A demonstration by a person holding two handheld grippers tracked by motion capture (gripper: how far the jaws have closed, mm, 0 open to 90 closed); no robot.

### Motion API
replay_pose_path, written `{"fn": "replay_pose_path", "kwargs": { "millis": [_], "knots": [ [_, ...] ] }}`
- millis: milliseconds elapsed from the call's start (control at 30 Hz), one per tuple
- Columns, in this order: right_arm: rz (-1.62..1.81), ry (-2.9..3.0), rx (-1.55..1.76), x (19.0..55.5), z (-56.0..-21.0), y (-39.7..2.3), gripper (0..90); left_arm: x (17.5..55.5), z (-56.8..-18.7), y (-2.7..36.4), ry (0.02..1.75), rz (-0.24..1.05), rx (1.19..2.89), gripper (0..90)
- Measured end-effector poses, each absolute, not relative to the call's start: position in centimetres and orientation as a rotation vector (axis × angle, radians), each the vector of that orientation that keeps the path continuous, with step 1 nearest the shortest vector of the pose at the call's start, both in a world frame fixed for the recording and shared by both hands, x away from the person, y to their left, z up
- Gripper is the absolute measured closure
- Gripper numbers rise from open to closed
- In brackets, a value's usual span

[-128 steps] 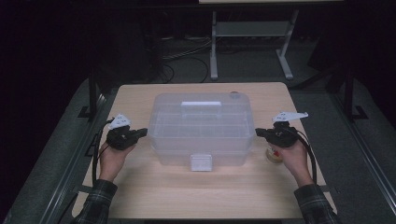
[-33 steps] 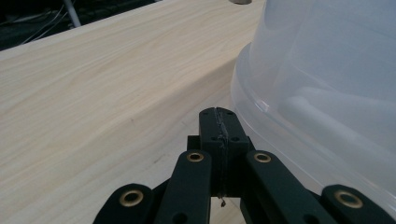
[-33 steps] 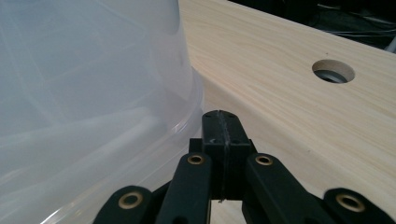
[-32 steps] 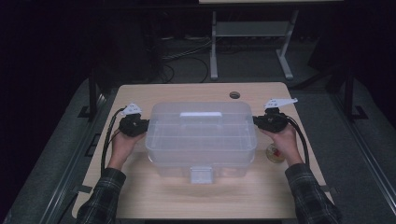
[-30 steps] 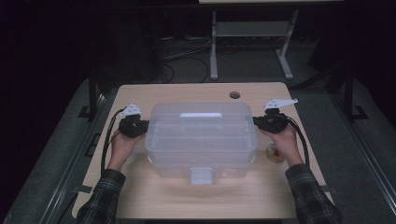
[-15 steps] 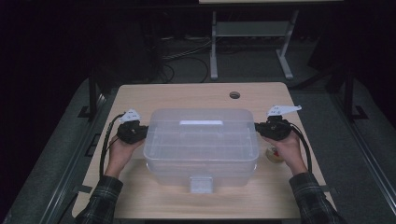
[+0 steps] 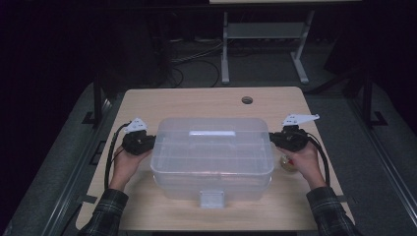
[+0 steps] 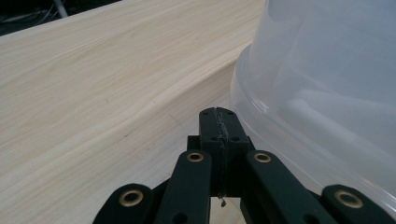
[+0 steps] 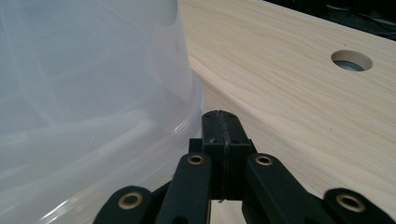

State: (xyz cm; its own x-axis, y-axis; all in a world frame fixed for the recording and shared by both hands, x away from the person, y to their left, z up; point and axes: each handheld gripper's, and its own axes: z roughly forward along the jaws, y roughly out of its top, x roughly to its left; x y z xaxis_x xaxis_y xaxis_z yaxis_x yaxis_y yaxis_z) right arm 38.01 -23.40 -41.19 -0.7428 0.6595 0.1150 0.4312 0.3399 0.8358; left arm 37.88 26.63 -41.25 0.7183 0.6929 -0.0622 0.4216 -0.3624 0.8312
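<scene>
Our left gripper (image 7: 147, 142) sits against the left end of the clear plastic bin (image 7: 212, 157) in the high view, and our right gripper (image 7: 278, 139) sits against the opposite end, so the bin lies between the two. The bin stands upside down near the middle of the wooden table (image 7: 196, 101), its white latch (image 7: 212, 198) facing our side. A small round object (image 7: 287, 162) lies on the table just beside our right hand (image 7: 302, 160). A round hole (image 7: 247, 100) is cut in the tabletop beyond the bin.

In the left gripper view, our left gripper (image 8: 219, 114) has its jaws pressed fully together with nothing between them. Their tip lies just beside the bin's rim (image 8: 261, 116), under the curve of its wall; whether it touches we cannot tell.

In the right gripper view, our right gripper (image 9: 220, 116) likewise has its jaws shut tight on nothing, the tip close against the bin's rim (image 9: 187, 123), with bare table (image 9: 289, 93) and the hole (image 9: 351, 60) on the far side.
</scene>
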Motion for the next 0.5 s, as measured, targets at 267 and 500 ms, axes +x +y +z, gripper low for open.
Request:
{"fn": "replay_pose_path", "kwargs": {
  "millis": [267,500],
  "knots": [
    [1.341,2.325,1.054,37.4,-40.4,-24.3,90.0,36.6,-40.6,28.4,0.875,0.390,1.996,90.0],
    [1.344,2.316,1.063,36.1,-39.6,-25.6,90.0,34.6,-40.2,29.9,0.887,0.394,1.989,90.0]
  ]
}}
